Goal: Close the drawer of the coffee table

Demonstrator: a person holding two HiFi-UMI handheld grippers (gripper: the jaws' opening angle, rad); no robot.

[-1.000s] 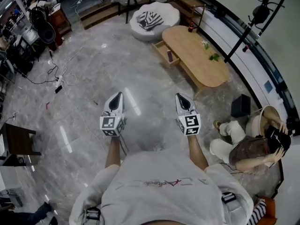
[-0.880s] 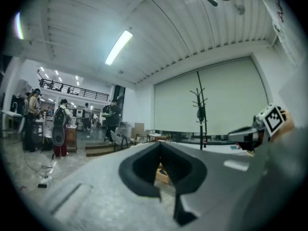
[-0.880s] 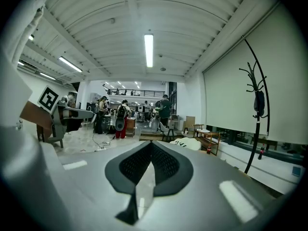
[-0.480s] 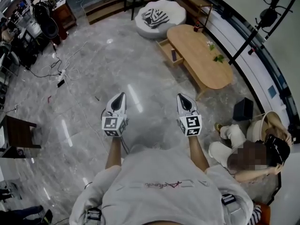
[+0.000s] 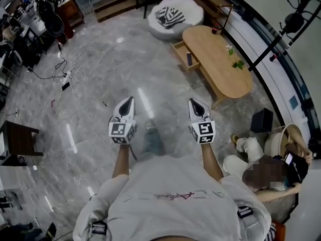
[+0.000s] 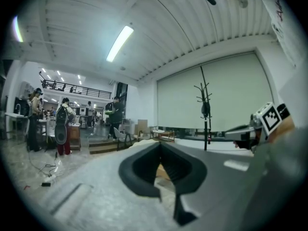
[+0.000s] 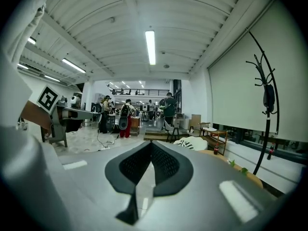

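Note:
The oval wooden coffee table (image 5: pixel 220 64) stands far ahead to the right on the marble floor. Its drawer (image 5: pixel 181 54) is pulled out on the left side, with a dark object (image 5: pixel 189 59) inside. My left gripper (image 5: pixel 130 101) and right gripper (image 5: pixel 193 102) are held side by side in the air, well short of the table. Both are shut with nothing between the jaws. In the left gripper view the left gripper (image 6: pixel 161 159) points level along the room. In the right gripper view the right gripper (image 7: pixel 150 154) does the same, with the table's end (image 7: pixel 243 174) low at the right.
A white pouf (image 5: pixel 176 14) with a striped cloth sits beyond the table. A black coat stand (image 5: pixel 288 29) rises to the table's right. A person (image 5: pixel 271 167) sits on the floor at the right beside a black box (image 5: pixel 262 119). Cables (image 5: pixel 65 77) lie at the left.
The table and drawer have shifted a little lower and to the right in the head view. The wearer's leg now shows between the grippers. Both grippers remain shut.

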